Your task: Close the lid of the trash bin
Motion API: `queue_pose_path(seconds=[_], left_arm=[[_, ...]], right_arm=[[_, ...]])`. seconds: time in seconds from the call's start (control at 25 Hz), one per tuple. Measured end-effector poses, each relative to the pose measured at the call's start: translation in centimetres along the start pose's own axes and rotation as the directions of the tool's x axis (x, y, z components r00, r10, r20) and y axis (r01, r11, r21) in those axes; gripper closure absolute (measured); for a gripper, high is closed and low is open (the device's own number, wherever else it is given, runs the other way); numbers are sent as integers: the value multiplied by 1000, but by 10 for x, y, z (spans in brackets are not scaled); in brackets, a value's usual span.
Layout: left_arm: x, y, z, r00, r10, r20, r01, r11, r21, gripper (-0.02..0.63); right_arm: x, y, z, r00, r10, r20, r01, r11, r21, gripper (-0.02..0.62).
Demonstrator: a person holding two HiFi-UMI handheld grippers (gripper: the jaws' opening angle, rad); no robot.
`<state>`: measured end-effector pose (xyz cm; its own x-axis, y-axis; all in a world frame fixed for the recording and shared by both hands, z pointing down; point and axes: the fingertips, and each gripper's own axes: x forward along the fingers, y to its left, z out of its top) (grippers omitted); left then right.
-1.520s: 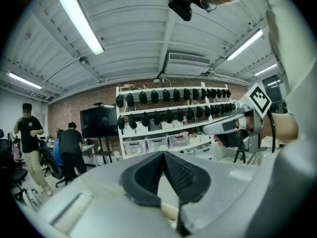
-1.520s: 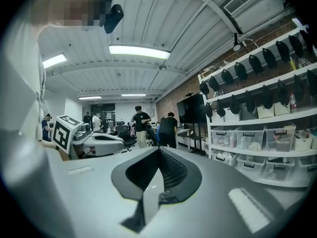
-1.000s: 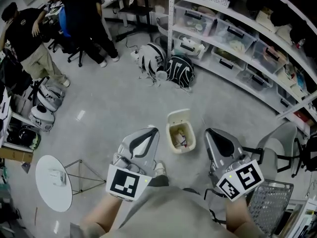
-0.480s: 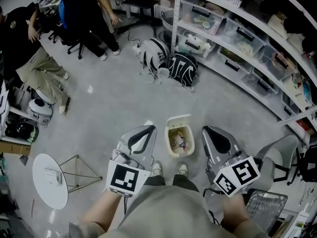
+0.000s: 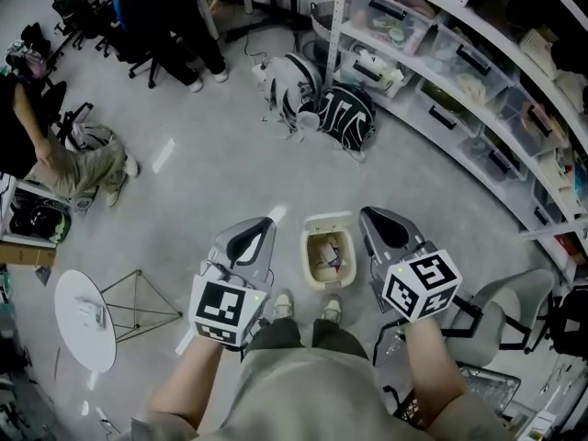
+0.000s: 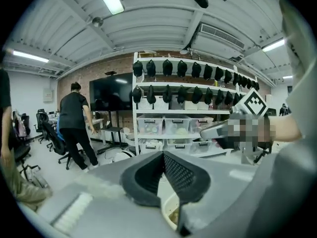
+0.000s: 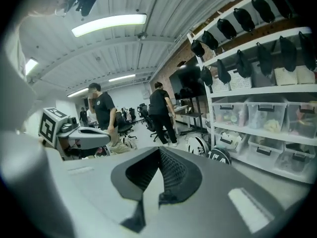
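In the head view a small cream trash bin [image 5: 327, 254] stands on the grey floor just ahead of my shoes. It is open, with rubbish inside and its lid [image 5: 328, 220] tipped up at the far side. My left gripper [image 5: 260, 220] hangs to the left of the bin and my right gripper [image 5: 370, 213] to its right, both above floor level and apart from it. Both sets of jaws meet at the tips with nothing between them. In the left gripper view the left gripper [image 6: 163, 153] points across the room, and the bin's rim [image 6: 170, 208] shows below the jaws.
Storage shelves [image 5: 464, 58] with plastic boxes run along the right. Striped bags [image 5: 342, 113] lie on the floor in front of the shelves. A round white table [image 5: 81, 320] stands at left and a grey chair [image 5: 501, 312] at right. People [image 5: 55, 154] are at the far left.
I have stepped closer: the bin now lies right between the two grippers and near my shoes. The person at the left has dropped low to the floor.
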<state>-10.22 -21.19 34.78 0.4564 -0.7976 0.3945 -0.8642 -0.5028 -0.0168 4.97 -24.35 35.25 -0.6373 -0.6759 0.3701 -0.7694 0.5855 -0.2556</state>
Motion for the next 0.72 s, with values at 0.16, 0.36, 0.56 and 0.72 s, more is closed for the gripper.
queue_pose_path(seconds=[0.16,0.36,0.56,0.72], left_arm=[[28,13,-26,999,3,-54,-6,999,-53,603],[63,21,-65,992,-25,-125,15,996,-87,604],[96,24,-114,979,-57,-196,32,991,-127,603],[121,23,-158,965,-75,-251,37,987,-153,603]], right_arm=[[45,-33,-28,998,0,-58,3,999,47,592],[98,-74,-91,984,-30,-176,50,993,110,592],[143,-102,-159,953,-50,-298,89,989,119,592],[171,-129,-215,922,-70,-380,131,982,137,592]])
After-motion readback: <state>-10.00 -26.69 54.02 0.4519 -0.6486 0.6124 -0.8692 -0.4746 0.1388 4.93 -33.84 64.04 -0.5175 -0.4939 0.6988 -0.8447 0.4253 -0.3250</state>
